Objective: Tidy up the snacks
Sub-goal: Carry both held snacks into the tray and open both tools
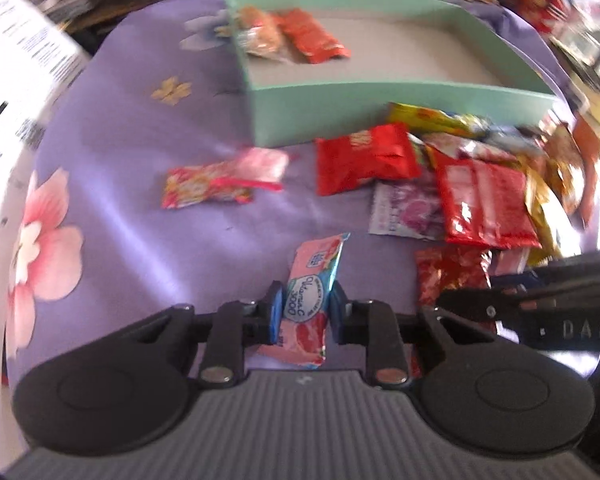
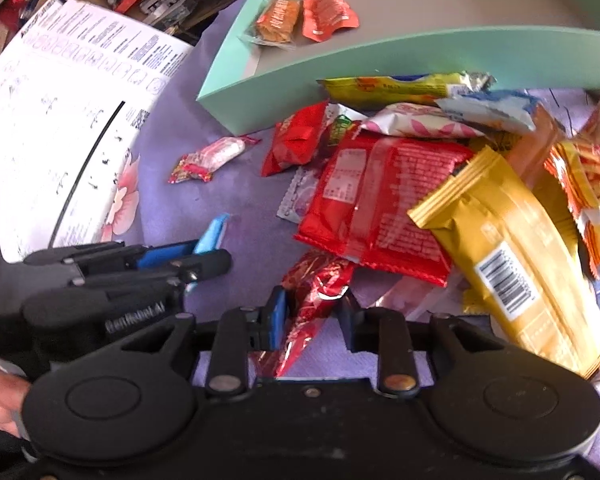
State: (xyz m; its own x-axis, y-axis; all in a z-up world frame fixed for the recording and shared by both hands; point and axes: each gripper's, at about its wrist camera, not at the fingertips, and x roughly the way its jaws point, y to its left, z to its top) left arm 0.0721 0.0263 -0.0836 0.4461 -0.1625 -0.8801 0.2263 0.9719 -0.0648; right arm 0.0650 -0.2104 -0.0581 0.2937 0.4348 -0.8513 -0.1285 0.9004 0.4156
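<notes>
on the purple flowered cloth (image 1: 140, 224), in front of the mint-green box (image 1: 380, 104), the left gripper (image 1: 305, 312) pinched a pink vitamin c sachet (image 1: 312, 300) between its blue pads. just beside it, the right gripper (image 2: 312, 316) clamped a crinkled red foil packet (image 2: 312, 300) at the near edge of the snack pile (image 2: 420, 200).

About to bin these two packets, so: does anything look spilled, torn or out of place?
Nothing torn or spilled. Most snacks lie in a loose overlapping heap outside the mint box, which holds only two packets. One pink candy packet lies apart.
</notes>
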